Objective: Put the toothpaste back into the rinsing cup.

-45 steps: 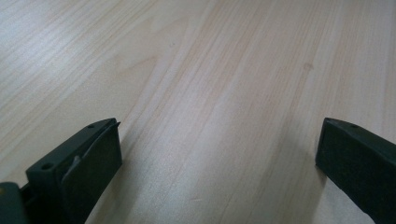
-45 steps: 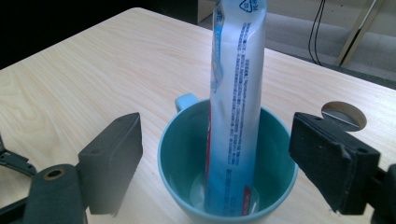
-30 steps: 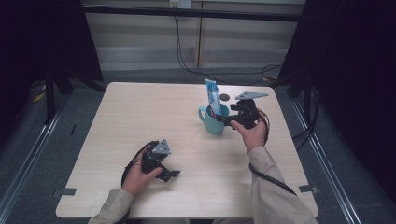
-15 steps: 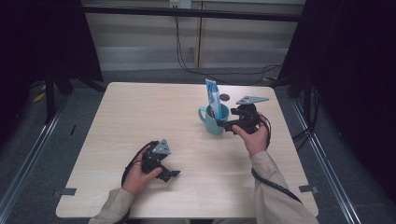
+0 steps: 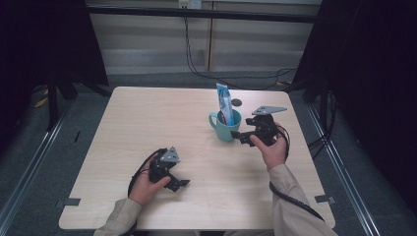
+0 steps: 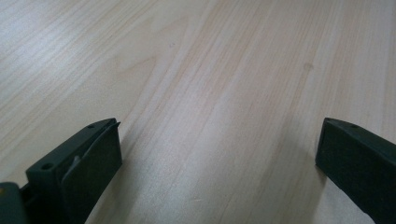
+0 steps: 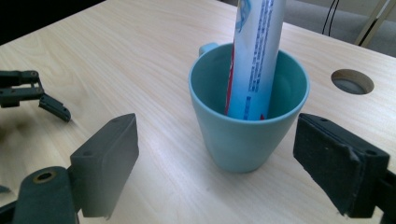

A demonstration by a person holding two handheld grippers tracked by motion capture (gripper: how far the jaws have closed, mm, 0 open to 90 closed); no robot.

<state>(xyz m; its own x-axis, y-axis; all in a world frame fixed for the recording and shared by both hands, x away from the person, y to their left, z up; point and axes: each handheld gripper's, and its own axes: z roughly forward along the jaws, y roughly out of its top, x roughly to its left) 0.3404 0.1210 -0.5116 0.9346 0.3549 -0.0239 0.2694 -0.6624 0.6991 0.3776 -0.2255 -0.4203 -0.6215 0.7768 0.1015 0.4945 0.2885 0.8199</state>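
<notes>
A teal mug (image 5: pixel 225 127) stands right of the table's middle, its handle to the left, with a blue and white toothpaste tube (image 5: pixel 223 102) upright inside it. My right gripper (image 5: pixel 242 136) is open just to the right of the mug. In the right gripper view the mug (image 7: pixel 247 130) and tube (image 7: pixel 259 56) sit just ahead of the wide-apart jaws of my right gripper (image 7: pixel 215 125), with no contact visible. My left gripper (image 5: pixel 178 183) rests near the front left of the table, open. In its own view, my left gripper (image 6: pixel 218 127) has bare wood between its jaws.
The light wooden table (image 5: pixel 147 123) has a round cable hole (image 5: pixel 236 102) behind the mug, also visible as the hole (image 7: pixel 351 81) in the right gripper view. The left gripper (image 7: pixel 32 93) appears far off there. Dark floor and metal rails surround the table.
My right gripper has drawn back a little from the mug toward the person. The mug, the tube and the left gripper have stayed put.
</notes>
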